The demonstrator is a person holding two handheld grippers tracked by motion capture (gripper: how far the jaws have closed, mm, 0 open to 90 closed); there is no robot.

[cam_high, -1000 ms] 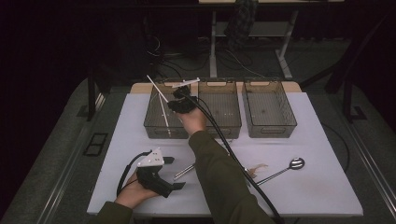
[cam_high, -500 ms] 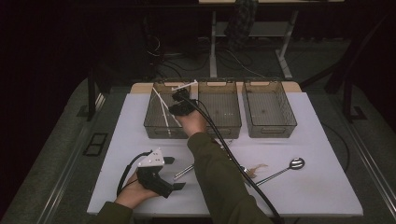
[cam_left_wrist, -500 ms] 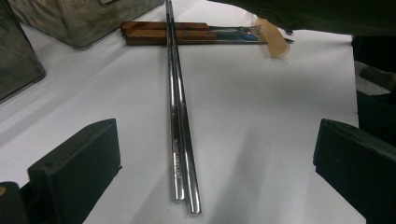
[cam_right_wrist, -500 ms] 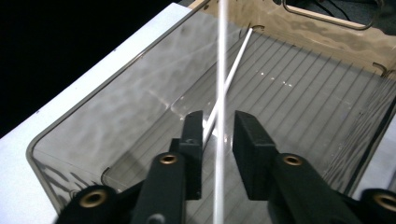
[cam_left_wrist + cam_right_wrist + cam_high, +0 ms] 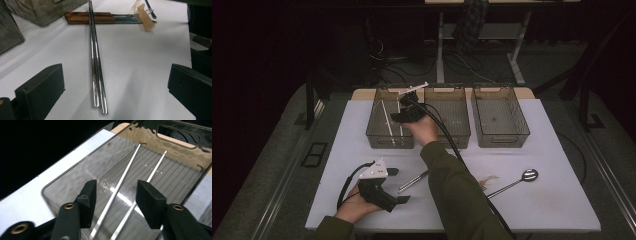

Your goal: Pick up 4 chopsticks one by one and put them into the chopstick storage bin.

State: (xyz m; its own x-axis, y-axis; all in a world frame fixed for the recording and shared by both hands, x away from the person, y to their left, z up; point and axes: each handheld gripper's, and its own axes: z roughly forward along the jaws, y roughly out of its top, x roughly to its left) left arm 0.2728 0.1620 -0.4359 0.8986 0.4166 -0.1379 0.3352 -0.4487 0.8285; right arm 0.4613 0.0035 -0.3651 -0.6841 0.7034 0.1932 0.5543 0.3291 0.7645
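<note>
Right gripper hovering over the left bin, jaws just been opening, nothing clamped; two white chopsticks lying inside that bin. Left gripper sitting wide apart around steel chopsticks, well short of the bin.

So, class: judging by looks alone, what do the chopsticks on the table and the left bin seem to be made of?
Chopsticks on the table: probably polished steel, with a mirror shine and engraved lettering.
Left bin: apparently clear, smoke-tinted plastic, since the table shows through its rippled wall. It holds two pale chopsticks, material unclear.
</note>
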